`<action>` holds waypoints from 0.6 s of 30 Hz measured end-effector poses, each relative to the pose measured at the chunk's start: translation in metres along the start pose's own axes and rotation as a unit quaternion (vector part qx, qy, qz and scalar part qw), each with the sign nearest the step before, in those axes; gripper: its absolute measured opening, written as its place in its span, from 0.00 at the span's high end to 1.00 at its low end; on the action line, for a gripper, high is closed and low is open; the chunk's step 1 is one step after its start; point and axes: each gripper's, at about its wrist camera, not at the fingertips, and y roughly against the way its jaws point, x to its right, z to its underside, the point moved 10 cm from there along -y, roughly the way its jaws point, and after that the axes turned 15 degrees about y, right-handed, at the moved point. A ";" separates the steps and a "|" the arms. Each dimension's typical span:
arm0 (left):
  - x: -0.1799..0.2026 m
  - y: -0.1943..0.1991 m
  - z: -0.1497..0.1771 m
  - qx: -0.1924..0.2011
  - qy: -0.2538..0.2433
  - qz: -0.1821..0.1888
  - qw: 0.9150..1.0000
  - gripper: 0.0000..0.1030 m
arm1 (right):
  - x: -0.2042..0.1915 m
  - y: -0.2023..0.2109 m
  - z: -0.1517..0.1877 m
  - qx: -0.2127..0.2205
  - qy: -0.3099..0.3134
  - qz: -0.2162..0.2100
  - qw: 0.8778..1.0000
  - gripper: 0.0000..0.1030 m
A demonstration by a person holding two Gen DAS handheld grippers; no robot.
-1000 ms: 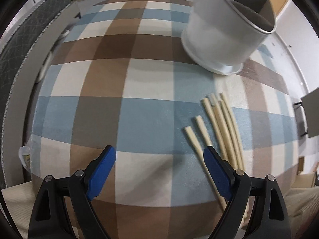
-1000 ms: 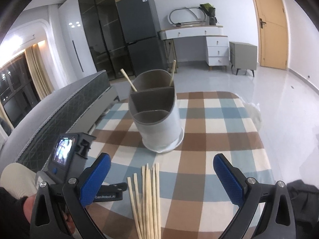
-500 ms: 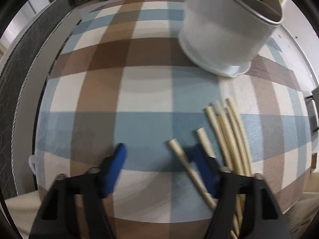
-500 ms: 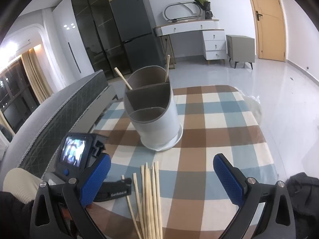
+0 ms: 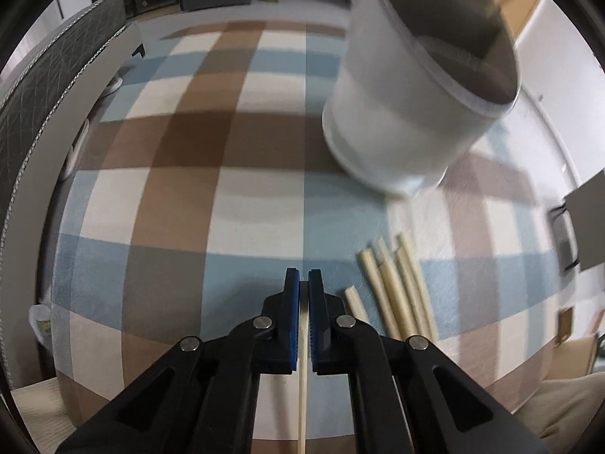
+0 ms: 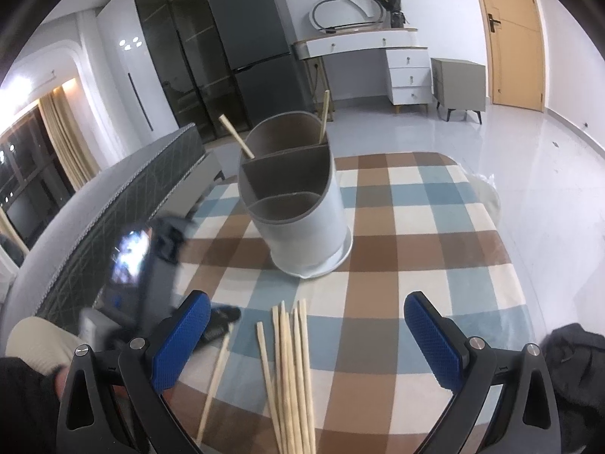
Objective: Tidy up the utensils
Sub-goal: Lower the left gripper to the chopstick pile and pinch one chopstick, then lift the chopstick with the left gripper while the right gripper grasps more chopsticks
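Observation:
My left gripper is shut on one pale wooden chopstick, which runs back between the blue pads. It shows in the right wrist view, angled apart from the others, with the left gripper at its far end. Several more chopsticks lie side by side on the checked tablecloth, just right of that gripper; they also show in the right wrist view. A white divided utensil holder stands beyond them, holding two chopsticks in its back compartment. My right gripper is open and empty above the near chopstick ends.
A grey quilted sofa runs along the table's left side. The table's right edge drops to a glossy floor. Dark clothing lies at the near right. A fridge and a white dresser stand far back.
My left gripper moved right onto the leftmost chopstick and shut on it. That chopstick now lies angled away from the bundle. The right gripper has stayed open and drifted slightly.

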 end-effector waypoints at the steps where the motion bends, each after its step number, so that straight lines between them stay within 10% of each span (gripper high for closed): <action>1: -0.002 0.008 -0.002 0.010 0.004 0.009 1.000 1.00 | -0.002 -0.002 0.002 -0.005 0.004 0.000 1.000 0.00; 18: -0.034 0.089 -0.079 0.090 0.070 0.112 0.987 1.00 | -0.056 -0.069 0.028 -0.136 0.053 -0.082 0.986 0.48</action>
